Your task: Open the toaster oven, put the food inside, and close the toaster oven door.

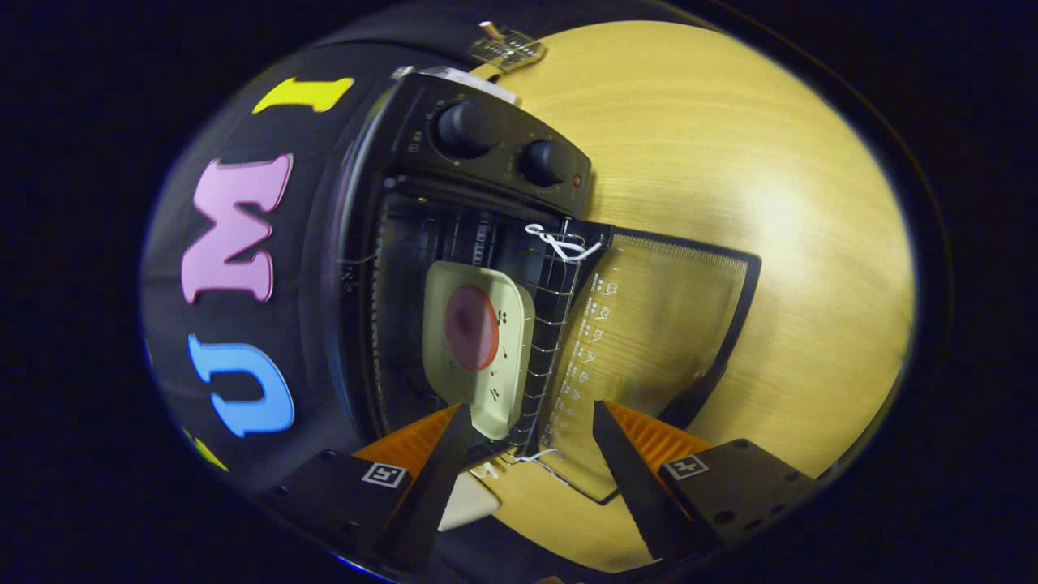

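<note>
Black-cased and lying rotated in the gripper view, the toaster oven [381, 243] is seen with its cavity exposed and its glass door [649, 341] swung fully down, flat over the wooden tabletop [770, 203]. Inside the cavity, a cream-coloured rectangular plate [503, 389] is set on the wire rack [551, 324], and a round reddish slice of food [470, 327] is carried on that plate. A few small dark marks are visible on the plate beside the slice. A white string [559, 242] is tied at the rack's corner nearest the control panel, and another bit of white string is seen at the rack's corner near the fingers. Two round knobs [495, 142] are mounted on the control panel next to the cavity. The gripper [527, 422] is held just ahead of the open oven, its fingers spread well apart and closed on nothing; the near end of the plate and rack lies between and just beyond the fingertips. One finger is placed over the oven's frame, the other over the lowered door. Beyond the oven, a small clear object [507, 47] is lying on the table's far edge.
</note>
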`<state>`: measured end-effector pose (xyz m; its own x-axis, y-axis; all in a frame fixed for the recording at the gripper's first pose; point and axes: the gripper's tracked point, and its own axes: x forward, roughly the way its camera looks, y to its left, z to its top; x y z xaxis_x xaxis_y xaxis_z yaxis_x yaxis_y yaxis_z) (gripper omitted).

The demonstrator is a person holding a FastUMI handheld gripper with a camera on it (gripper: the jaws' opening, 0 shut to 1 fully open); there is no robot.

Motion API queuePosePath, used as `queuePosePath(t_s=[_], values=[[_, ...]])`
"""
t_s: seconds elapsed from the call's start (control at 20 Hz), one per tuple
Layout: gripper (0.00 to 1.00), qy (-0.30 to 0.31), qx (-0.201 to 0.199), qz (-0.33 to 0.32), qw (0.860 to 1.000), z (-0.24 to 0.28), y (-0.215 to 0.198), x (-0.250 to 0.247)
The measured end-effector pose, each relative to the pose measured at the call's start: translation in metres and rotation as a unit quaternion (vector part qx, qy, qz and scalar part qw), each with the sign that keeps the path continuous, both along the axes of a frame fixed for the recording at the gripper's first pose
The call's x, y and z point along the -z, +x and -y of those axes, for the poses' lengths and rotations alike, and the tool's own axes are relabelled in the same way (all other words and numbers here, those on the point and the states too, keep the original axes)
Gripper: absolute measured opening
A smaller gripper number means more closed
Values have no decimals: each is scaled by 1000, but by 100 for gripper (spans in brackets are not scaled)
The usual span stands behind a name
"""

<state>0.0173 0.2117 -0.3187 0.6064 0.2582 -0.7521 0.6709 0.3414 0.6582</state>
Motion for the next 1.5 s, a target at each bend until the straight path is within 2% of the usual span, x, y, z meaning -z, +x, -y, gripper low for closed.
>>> queuePosePath(t_s=[0.2,0.35,0.5,0.65,0.8,0.95,1.2,1.4,1.5], values=[[99,-47,-107,32,993,8,-34,-1],[99,-123,-179,38,975,24,-58,4],[99,-214,-273,48,937,32,-80,11],[99,-269,-354,60,894,22,-99,23],[99,-306,-404,56,861,12,-108,44],[99,-324,-426,46,844,4,-112,63],[99,-343,-436,28,831,-2,-102,89],[99,-376,-430,27,820,2,-85,91],[97,-375,-426,21,823,1,-86,92]])
